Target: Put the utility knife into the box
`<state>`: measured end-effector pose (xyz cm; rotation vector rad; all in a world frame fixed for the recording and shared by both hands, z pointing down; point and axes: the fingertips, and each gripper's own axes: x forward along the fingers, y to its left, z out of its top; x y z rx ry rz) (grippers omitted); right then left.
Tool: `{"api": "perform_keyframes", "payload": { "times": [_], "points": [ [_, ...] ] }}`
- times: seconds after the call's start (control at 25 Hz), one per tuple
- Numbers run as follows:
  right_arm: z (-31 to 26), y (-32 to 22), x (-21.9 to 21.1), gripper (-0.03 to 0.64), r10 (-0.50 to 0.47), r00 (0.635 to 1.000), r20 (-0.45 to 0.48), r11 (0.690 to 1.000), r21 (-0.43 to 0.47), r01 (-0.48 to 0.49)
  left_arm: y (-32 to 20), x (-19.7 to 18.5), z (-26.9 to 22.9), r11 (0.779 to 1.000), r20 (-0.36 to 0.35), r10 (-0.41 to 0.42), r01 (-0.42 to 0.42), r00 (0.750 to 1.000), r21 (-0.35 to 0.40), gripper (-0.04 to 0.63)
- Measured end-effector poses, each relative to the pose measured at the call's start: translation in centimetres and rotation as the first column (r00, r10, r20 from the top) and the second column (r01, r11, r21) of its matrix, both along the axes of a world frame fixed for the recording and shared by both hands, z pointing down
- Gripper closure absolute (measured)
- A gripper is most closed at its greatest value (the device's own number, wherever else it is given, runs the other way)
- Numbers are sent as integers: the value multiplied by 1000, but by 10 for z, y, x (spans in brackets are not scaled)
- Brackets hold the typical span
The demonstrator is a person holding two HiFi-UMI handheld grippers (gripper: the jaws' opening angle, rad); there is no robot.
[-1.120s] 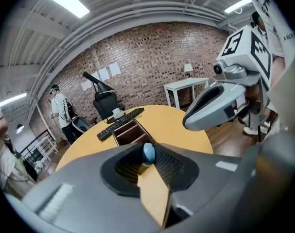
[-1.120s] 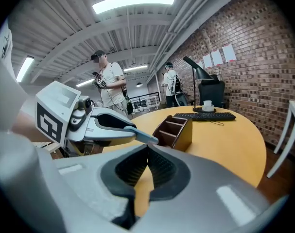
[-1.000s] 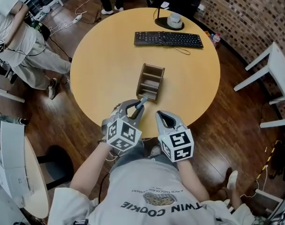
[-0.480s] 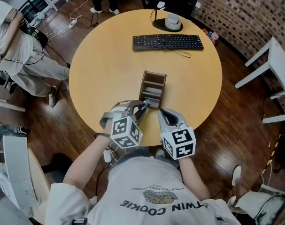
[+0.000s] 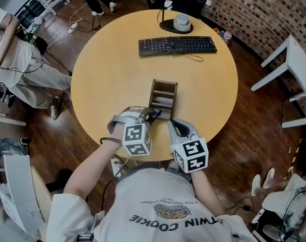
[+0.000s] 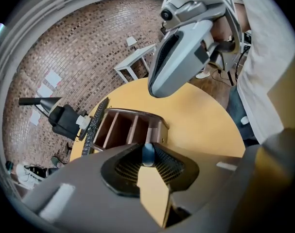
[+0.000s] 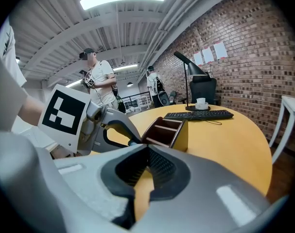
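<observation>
Gripping the knife (image 6: 147, 154) between its jaws, the left gripper (image 5: 146, 116) is hanging over the near side of the table (image 5: 107, 79). In the left gripper view the jaws are pressing on a narrow blue-grey part of the knife, right at their tips. The knife is pointing toward the box (image 5: 163, 81) and its front end is just at the box's near end; I cannot tell if it is touching the box. The box is standing open on the table, with dividers inside. The right gripper (image 5: 171, 122) is waiting just beside the left one, near the same end of the box, with its jaws closed together and nothing between them. A keyboard (image 5: 177, 45) is lying on the far side, well apart.
</observation>
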<state>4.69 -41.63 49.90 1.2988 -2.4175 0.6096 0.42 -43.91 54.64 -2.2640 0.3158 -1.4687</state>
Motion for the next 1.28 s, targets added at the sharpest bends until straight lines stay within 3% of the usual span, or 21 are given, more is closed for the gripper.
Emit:
{"api": "perform_keyframes", "payload": {
  "times": [0.24, 0.84, 1.28],
  "points": [
    [5, 0, 4, 617, 3, 1000, -3, 1000, -10, -3, 1, 3, 13, 998, 50, 57, -57, 997, 8, 518],
    [1, 15, 7, 617, -31, 1000, 5, 1000, -1, 31, 7, -7, 22, 1000, 69, -26, 27, 997, -17, 466],
    [-14, 42, 16, 617, -82, 997, 13, 995, 49, 82, 27, 9, -14, 987, -77, -160, 160, 984, -12, 471]
  ]
}}
